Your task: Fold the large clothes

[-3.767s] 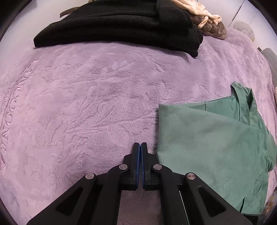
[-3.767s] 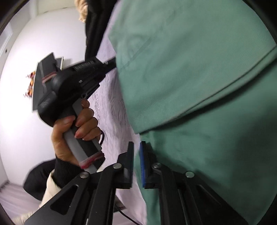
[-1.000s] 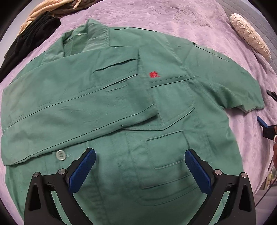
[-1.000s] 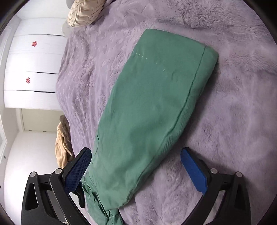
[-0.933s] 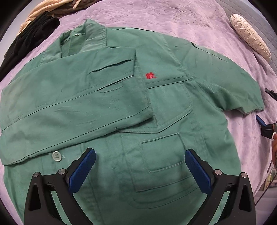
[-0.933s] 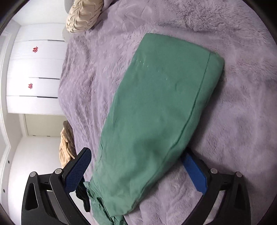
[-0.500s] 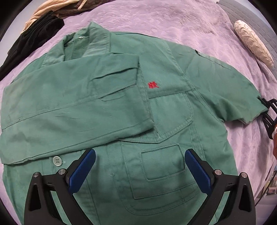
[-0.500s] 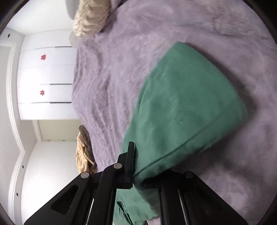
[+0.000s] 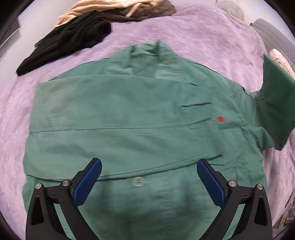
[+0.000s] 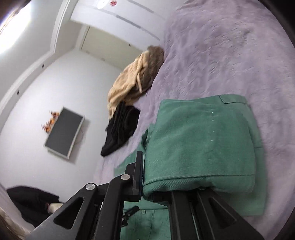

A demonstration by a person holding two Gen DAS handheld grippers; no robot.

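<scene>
A green work shirt [image 9: 132,118] lies front up on the purple bedspread [image 9: 202,42], its left sleeve folded across the chest. My left gripper [image 9: 149,177] hovers open above the lower front, near a button [image 9: 137,181], holding nothing. The shirt's other sleeve [image 9: 276,103] is lifted off the bed at the right. In the right wrist view my right gripper [image 10: 147,186] is shut on that green sleeve [image 10: 202,144], cloth bulging over the jaws and hiding one finger.
A black garment [image 9: 68,44] and a beige and brown pile of clothes [image 9: 114,9] lie at the far side of the bed. A cream pillow [image 9: 280,61] sits at the right edge. A wall screen [image 10: 63,132] shows in the right wrist view.
My right gripper closed on the sleeve's cuff and lifted it up and inward over the shirt. The left gripper stayed open and shifted, so the shirt now sits centred under it.
</scene>
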